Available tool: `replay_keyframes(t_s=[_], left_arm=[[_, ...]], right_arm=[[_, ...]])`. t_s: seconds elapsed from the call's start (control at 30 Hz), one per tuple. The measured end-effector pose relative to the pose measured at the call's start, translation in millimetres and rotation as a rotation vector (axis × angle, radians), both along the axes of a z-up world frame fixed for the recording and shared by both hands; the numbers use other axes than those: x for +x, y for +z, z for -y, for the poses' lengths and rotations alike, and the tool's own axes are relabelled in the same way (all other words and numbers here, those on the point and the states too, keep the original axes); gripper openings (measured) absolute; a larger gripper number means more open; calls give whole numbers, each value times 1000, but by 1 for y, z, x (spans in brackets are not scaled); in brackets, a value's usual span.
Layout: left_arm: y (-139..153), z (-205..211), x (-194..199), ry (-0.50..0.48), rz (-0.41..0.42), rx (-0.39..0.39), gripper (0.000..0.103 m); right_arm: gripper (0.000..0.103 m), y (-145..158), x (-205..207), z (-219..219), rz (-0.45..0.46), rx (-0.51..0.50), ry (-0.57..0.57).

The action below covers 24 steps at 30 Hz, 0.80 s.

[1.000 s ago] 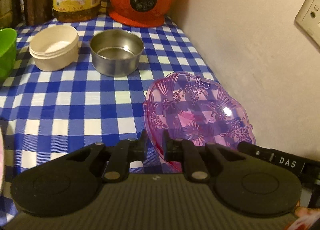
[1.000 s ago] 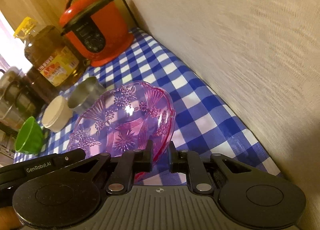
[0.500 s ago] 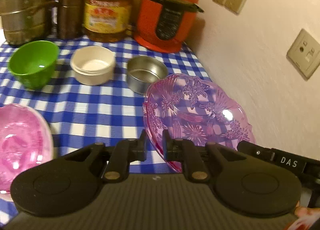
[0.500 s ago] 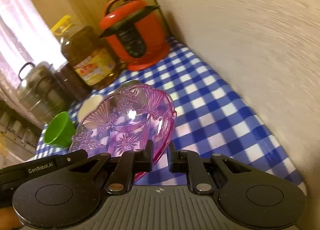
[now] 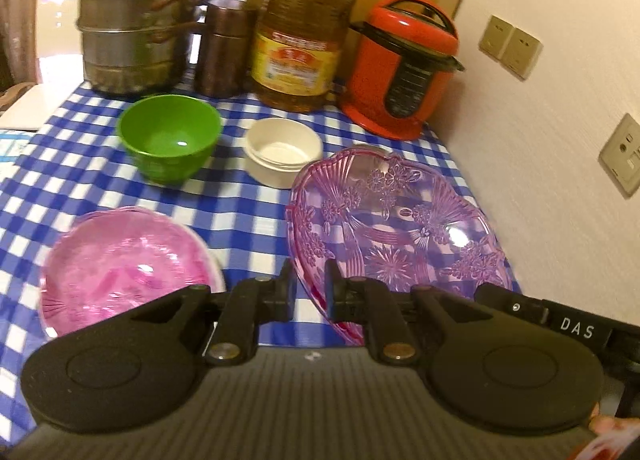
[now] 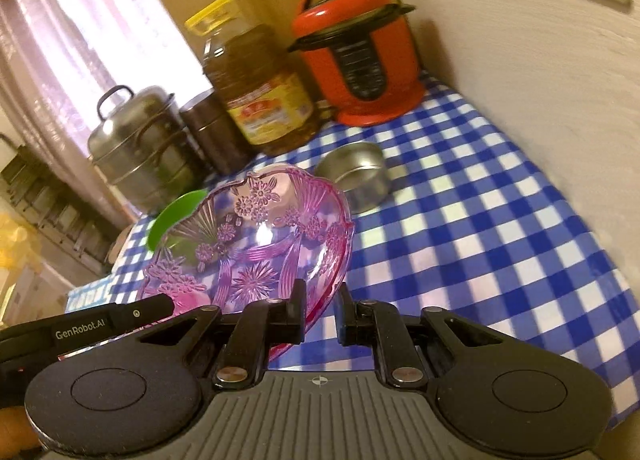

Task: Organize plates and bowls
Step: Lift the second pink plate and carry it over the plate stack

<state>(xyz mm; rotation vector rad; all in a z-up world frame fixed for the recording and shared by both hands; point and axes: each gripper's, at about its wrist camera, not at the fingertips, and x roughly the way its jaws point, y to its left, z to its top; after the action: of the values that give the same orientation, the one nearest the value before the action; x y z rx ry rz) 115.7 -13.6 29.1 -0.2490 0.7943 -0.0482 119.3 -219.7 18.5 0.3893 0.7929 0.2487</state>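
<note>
Both claws grip the same purple plate (image 5: 400, 227), a see-through dish moulded with flowers and fans. The left claw (image 5: 307, 292) is nearly closed, pinching the plate's near-left rim; the right claw (image 6: 320, 312) is likewise nearly closed, pinching the rim on the opposite side. The plate is lifted clear of the worktop (image 5: 80, 175), tilted, near the wall on the right.

The worktop wears a blue and white checked cloth. At the near left lies a pink plate (image 5: 128, 264), flat on the cloth, just beside the left claw's body. Farther back stands a green bowl (image 5: 170, 135), and to its right a cream bowl (image 5: 283, 151), the two apart from each other. A steel bowl (image 6: 354, 171) sits right of the cream one; from the left wrist view the purple plate hides most of it.

Along the far edge stand, from left to right, a stacked steel steamer pot (image 5: 138, 23), a brown metal canister (image 5: 222, 47), a large oil bottle (image 5: 304, 35) with a yellow cap and label, and a red pressure cooker (image 5: 400, 67). Wall sockets (image 5: 510, 45) sit on the right wall. A curtain (image 6: 68, 31) hangs behind the pots in the right wrist view.
</note>
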Motion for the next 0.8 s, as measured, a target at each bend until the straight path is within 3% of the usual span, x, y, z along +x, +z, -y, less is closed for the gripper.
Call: replay_keyframes(t_s=[0.33, 0.8], left_arm=[[0, -57, -23, 78, 4, 0, 13], [-21, -138, -52, 225, -41, -11, 13]], right_arm=[[14, 3, 2, -57, -3, -6, 94], [14, -25, 10, -143, -71, -13, 251]])
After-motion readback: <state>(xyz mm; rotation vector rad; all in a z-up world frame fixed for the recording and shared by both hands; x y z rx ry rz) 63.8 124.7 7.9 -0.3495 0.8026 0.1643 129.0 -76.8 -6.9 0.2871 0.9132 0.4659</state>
